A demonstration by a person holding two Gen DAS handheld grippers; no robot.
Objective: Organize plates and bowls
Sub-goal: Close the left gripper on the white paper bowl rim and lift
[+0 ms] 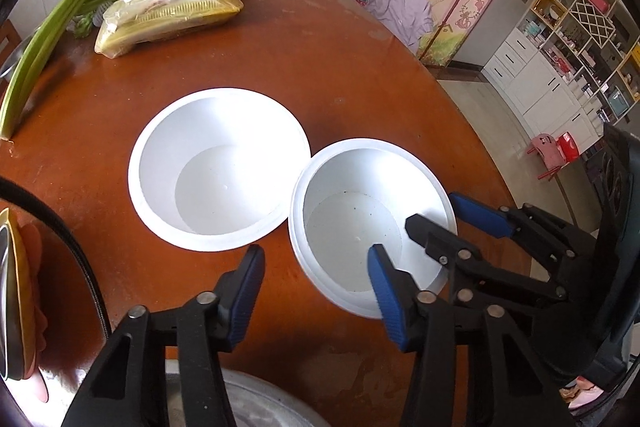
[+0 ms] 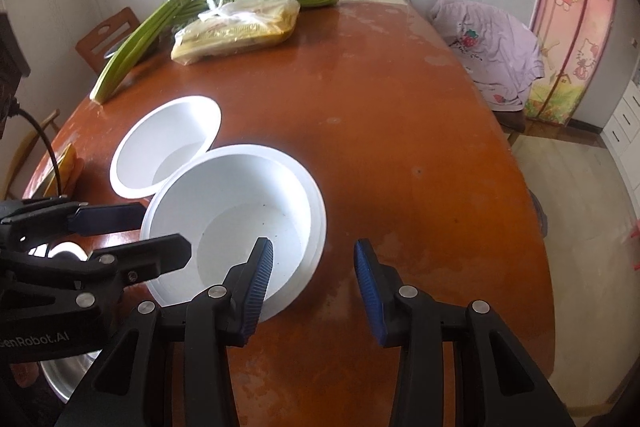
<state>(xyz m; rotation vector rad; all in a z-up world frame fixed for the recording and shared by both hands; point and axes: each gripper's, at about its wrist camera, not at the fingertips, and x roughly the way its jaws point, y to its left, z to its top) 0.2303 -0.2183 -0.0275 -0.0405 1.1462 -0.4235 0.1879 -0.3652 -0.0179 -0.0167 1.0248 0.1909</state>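
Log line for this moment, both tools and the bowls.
left tool: open, straddling near bowl rim | right tool: open, straddling same rim | far bowl: beside, untouched

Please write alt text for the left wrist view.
Two white bowls, the left bowl and the right bowl, sit on a brown table. Each gripper straddles the right bowl's rim, left gripper and right gripper, unclamped.

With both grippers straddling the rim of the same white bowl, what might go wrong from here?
Both grippers, left and right, straddle the near bowl on opposite rims, so uneven pulls may tip it. Its rim overlaps the far bowl, which may get dragged along.
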